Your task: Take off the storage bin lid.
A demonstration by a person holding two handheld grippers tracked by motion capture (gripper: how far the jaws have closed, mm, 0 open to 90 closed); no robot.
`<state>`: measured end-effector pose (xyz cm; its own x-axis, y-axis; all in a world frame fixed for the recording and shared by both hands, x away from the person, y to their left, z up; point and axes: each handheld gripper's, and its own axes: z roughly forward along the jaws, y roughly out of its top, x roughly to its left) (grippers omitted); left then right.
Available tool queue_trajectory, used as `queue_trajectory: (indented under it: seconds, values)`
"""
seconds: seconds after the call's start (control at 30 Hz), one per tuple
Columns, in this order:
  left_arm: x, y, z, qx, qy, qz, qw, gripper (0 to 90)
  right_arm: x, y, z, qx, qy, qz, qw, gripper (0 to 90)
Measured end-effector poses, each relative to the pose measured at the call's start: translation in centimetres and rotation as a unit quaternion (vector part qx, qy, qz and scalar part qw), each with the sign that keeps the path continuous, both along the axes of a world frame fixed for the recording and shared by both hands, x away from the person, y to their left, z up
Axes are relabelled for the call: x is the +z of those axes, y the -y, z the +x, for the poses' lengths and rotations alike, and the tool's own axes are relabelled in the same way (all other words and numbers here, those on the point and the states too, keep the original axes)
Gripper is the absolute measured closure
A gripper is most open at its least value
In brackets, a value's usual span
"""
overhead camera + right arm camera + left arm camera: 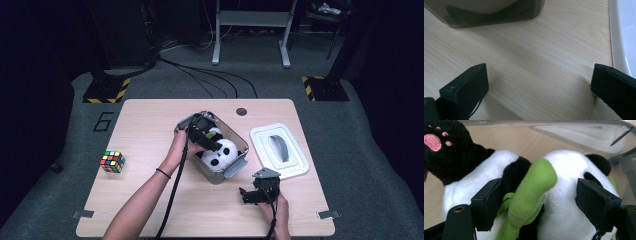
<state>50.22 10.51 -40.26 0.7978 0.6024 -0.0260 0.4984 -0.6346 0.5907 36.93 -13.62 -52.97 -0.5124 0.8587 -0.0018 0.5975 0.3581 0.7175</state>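
The left gripper's [537, 200] black, blocky fingers [487, 203] stood apart on either side of the panda's [564, 202] green felt stalk [531, 192], pressing on nothing. The right gripper's [537, 85] fingers [466, 90] gaped wide over bare pale wood, holding nothing. The panda was plush, black and white, with a pink paw pad at the upper left of the left gripper view. It lay in the clear box [227, 170] at the centre of the high view, with the white lid [297, 167] to its right.
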Motion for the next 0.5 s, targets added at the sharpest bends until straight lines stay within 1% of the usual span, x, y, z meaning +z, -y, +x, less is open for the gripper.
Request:
queue_trajectory:
  seconds: [0.07, 0.17, 0.2, 0.27, 0.37, 0.43, 0.5]
  values:
    - [-0.4, 0.6, -0.1, 0.002, 0.006, 0.023, 0.9997, 24.3, 0.0, 0.0, 0.0, 0.000, 0.000, 0.000, 1.0000, 0.5]
    - [-0.7, 1.3, -0.4, 0.007, 0.016, 0.044, 0.9989, 25.1, 0.0, 0.0, 0.0, -0.001, -0.001, 0.000, 1.0000, 0.5]
    - [-0.7, 1.4, -0.3, 0.006, 0.018, 0.045, 0.9988, 25.1, 0.0, 0.0, 0.0, -0.001, -0.001, 0.000, 1.0000, 0.5]
    - [-0.6, 1.3, -0.3, 0.004, 0.015, 0.044, 0.9989, 25.0, 0.0, 0.0, 0.0, -0.001, -0.001, 0.001, 1.0000, 0.5]
    - [-0.1, 0.4, -0.1, 0.001, 0.005, 0.010, 0.9999, 24.6, 0.0, 0.0, 0.0, 0.000, 0.000, 0.000, 1.0000, 0.5]
    - [0.2, -0.3, -0.1, 0.004, 0.009, -0.010, 0.9999, 22.9, 0.0, 0.0, 0.0, 0.000, 0.000, 0.000, 1.0000, 0.5]
    - [0.7, -0.9, -0.3, 0.011, 0.019, -0.022, 0.9995, 19.6, 0.0, 0.0, 0.0, 0.000, 0.000, 0.000, 1.0000, 0.5]
